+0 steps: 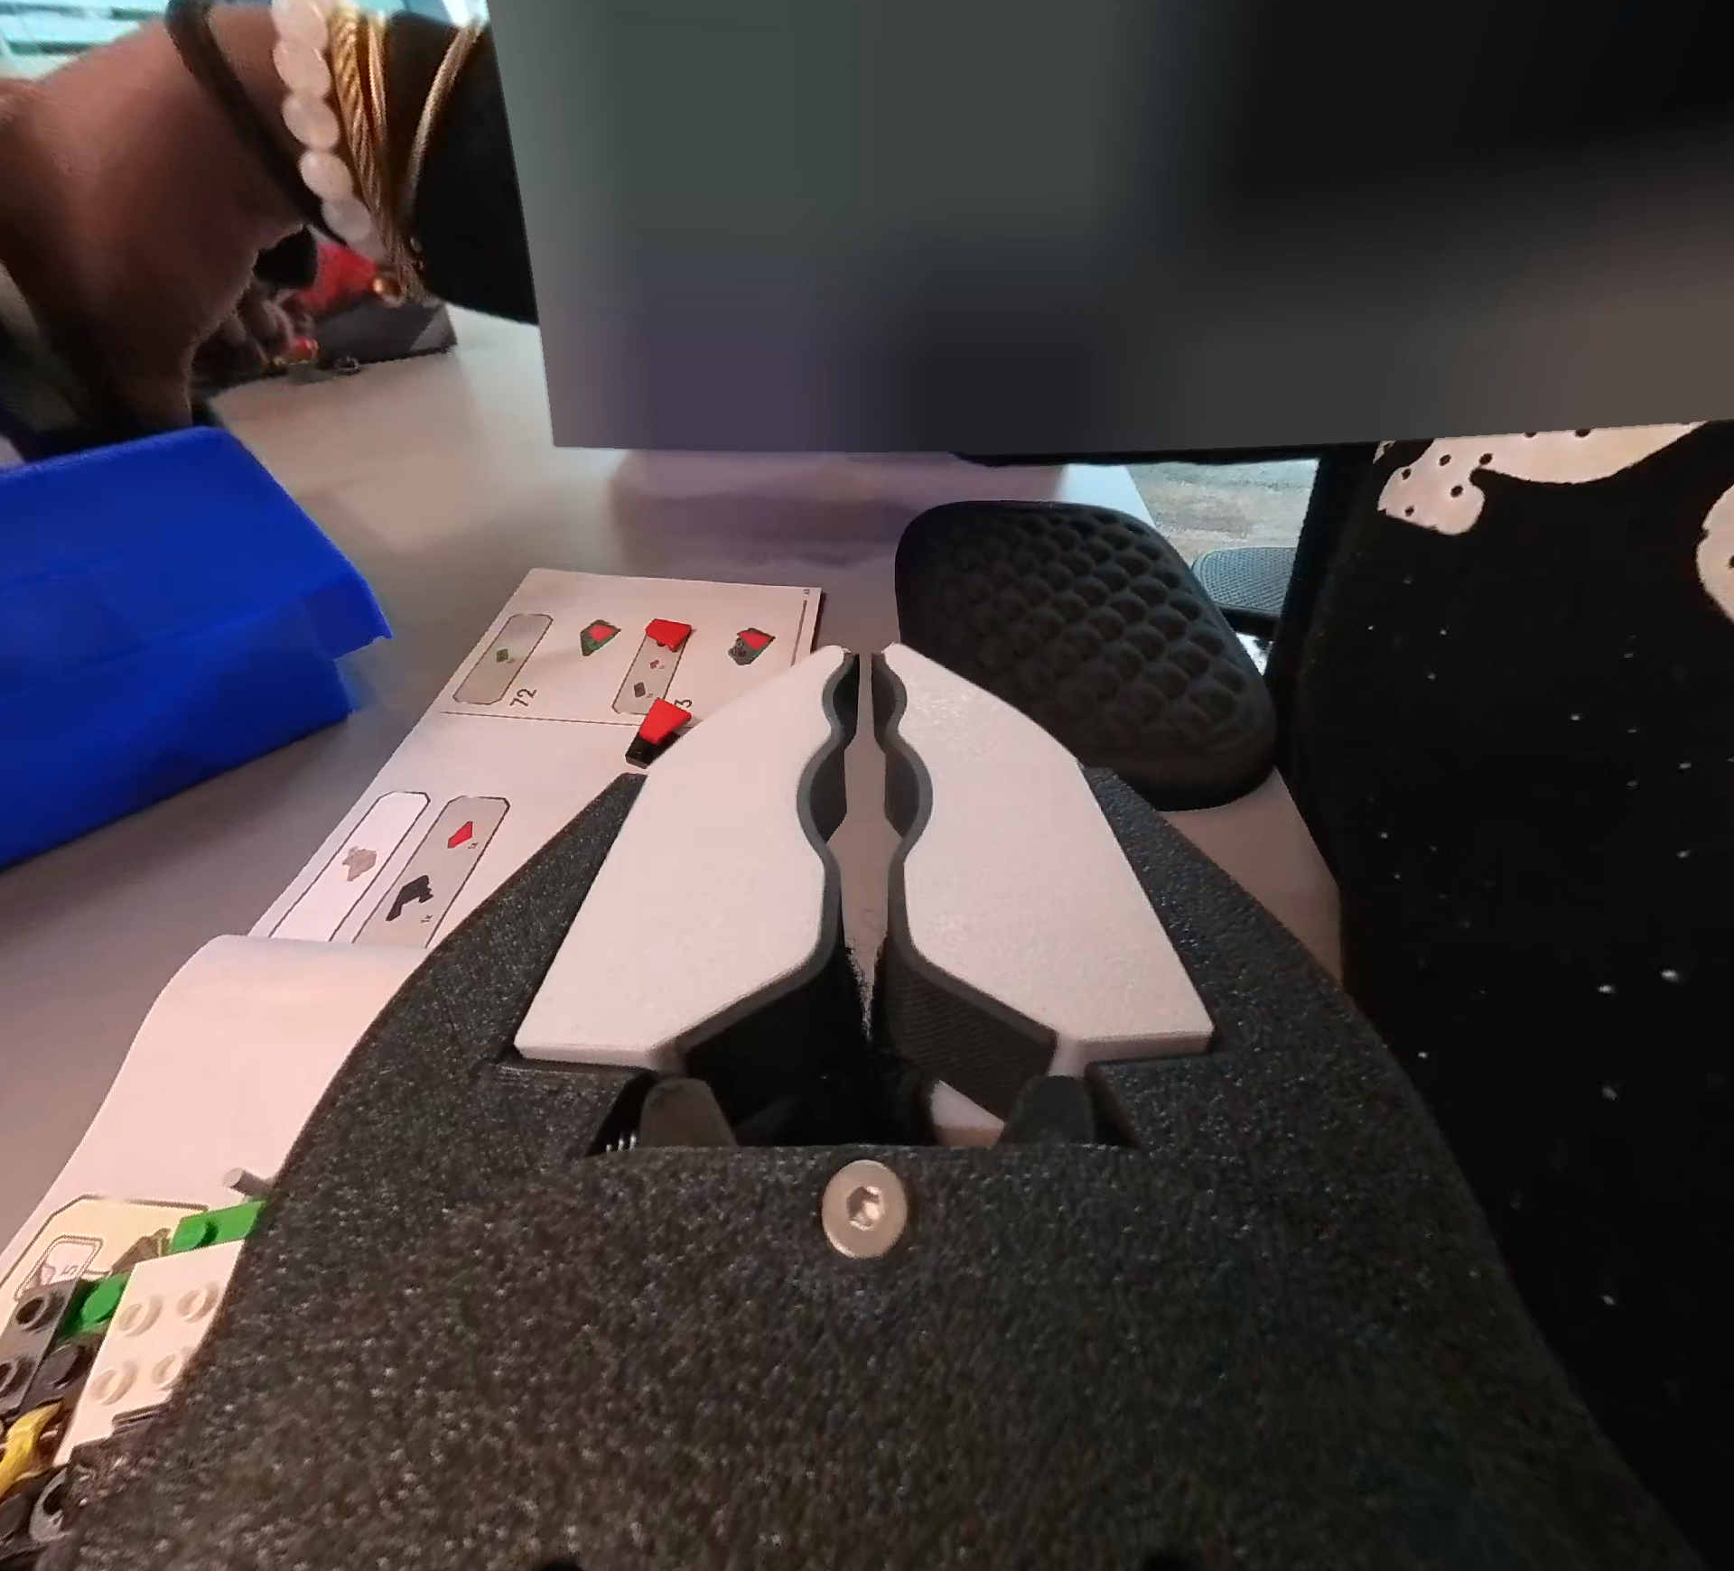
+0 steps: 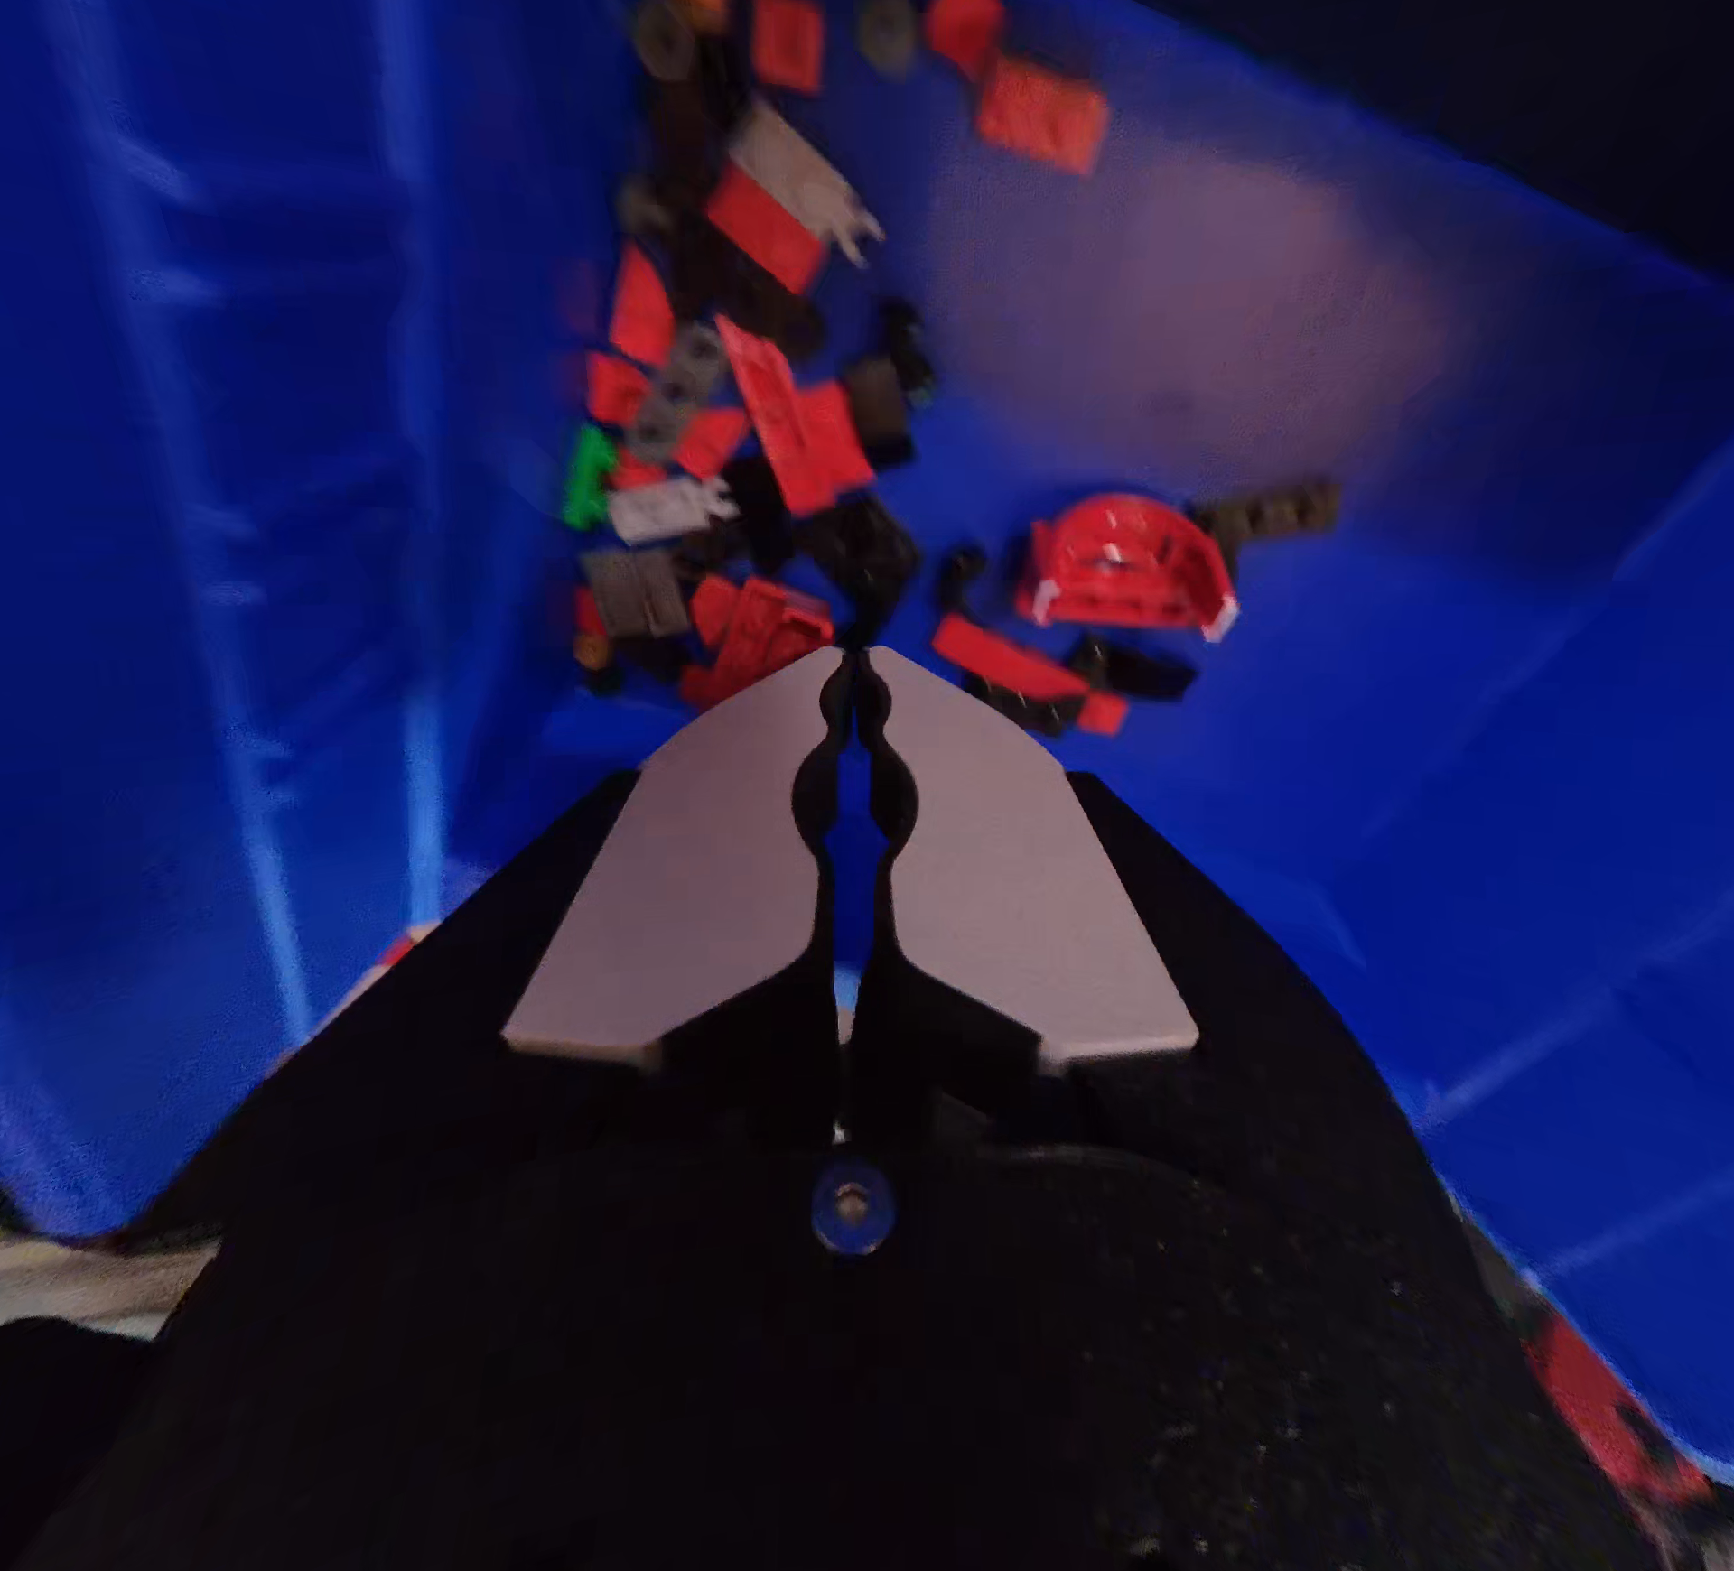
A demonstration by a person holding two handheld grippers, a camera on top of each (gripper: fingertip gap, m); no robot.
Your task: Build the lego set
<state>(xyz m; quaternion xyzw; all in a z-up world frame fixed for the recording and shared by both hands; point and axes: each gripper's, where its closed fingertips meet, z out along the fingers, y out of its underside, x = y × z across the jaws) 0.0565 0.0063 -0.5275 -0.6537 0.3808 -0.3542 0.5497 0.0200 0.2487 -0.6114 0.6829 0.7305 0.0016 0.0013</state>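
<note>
In the left wrist view my left gripper [image 1: 865,655] is shut and empty, held low over the open instruction booklet [image 1: 563,738]. A small red-and-black piece [image 1: 661,729] lies on the page just left of its tips, and a red piece [image 1: 668,633] lies farther up the page. A partial build of white, green and black bricks [image 1: 131,1329] sits at the lower left. In the right wrist view my right gripper [image 2: 856,655] is shut inside the blue bin [image 2: 1407,682]. Its tips are at the edge of a black piece [image 2: 863,550] in a pile of red, black and grey pieces. I cannot tell whether it is pinched.
The blue bin [image 1: 141,635] stands left of the booklet, with a person's braceleted hand [image 1: 141,213] over it. A black chair armrest [image 1: 1079,654] lies just beyond the table edge on the right. A red curved piece [image 2: 1126,569] lies apart in the bin. The grippers' ends are close to 25 cm from one another. My right gripper's tips are some 5 cm from the red curved piece [image 2: 1126,569].
</note>
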